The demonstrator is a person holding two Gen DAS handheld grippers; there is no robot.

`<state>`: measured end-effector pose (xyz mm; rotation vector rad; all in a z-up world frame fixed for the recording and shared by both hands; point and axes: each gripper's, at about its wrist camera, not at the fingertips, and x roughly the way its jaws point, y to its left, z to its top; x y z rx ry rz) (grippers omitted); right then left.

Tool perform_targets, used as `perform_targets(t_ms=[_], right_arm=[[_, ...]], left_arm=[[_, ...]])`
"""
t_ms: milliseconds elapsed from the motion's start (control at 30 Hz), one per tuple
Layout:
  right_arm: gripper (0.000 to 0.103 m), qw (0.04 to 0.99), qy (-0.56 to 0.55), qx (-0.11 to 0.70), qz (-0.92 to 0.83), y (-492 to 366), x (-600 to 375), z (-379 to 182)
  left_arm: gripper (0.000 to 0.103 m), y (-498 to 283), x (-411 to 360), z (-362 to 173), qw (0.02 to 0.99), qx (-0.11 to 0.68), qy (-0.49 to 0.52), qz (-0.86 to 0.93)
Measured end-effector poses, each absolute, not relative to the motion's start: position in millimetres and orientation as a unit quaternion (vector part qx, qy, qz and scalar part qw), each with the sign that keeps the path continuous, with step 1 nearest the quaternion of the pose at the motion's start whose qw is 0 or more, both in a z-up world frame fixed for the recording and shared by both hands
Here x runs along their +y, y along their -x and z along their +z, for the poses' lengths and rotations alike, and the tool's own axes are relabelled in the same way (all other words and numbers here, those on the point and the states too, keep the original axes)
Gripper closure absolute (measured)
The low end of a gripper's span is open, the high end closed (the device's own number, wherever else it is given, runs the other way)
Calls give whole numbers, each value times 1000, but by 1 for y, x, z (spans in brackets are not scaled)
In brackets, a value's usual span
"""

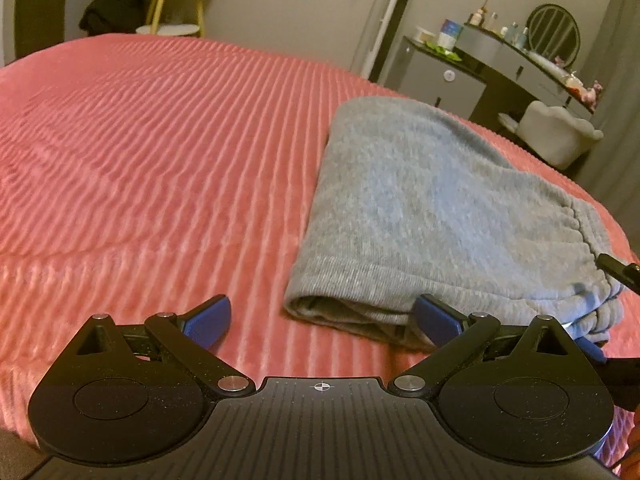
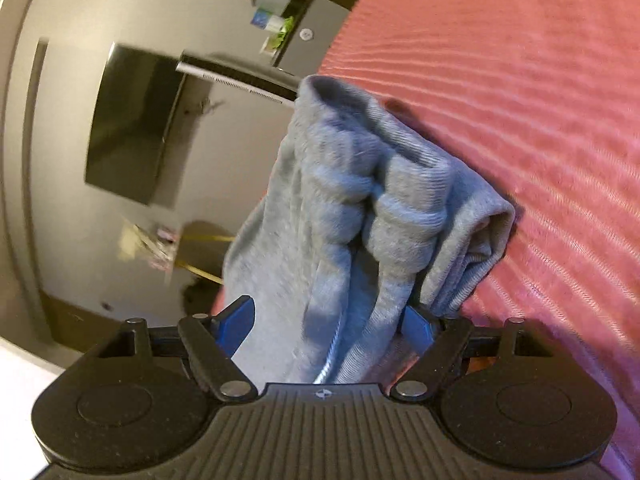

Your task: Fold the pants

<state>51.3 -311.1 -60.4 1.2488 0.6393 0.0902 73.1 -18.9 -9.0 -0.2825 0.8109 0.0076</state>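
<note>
Grey sweatpants [image 1: 420, 208] lie folded into a thick bundle on the right part of a pink ribbed bedspread [image 1: 140, 160]. My left gripper [image 1: 322, 318] is open wide just above the bed. Its right blue pad [image 1: 436, 316] sits at the bundle's near folded edge, and its left pad is over bare bedspread. In the right wrist view, which is rolled sideways, the pants [image 2: 360, 200] bunch up with the waistband end between the fingers of my right gripper [image 2: 326, 324]. Its blue pads stand wide apart and do not squeeze the cloth. A black part of the right gripper [image 1: 616, 268] shows at the bundle's right side.
A dresser with bottles and a round mirror [image 1: 554, 34] stands beyond the bed's right edge, with a white chair [image 1: 556, 136] before it. A yellow-legged stool [image 1: 172, 4] and dark clothing [image 1: 112, 8] are at the far side. A dark wall screen [image 2: 132, 120] is visible.
</note>
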Motion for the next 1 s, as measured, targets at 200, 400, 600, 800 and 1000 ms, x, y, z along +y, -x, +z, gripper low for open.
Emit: perform_targets(t_ms=[200, 400, 600, 800, 1000], right_arm=[[43, 793, -569, 213, -55, -35, -344, -55], [32, 745, -631, 182, -116, -14, -379, -69], [16, 766, -582, 271, -24, -32, -338, -53], [15, 756, -572, 313, 64, -51, -307, -56], [15, 739, -601, 299, 57, -59, -317, -68]], left_arm=[[2, -76, -4, -8, 921, 352, 143, 85], [11, -70, 13, -4, 881, 389, 269, -28], [11, -77, 2, -20, 830, 422, 346, -114], [11, -86, -10, -12, 850, 402, 318, -124], [13, -100, -20, -15, 873, 408, 256, -81]])
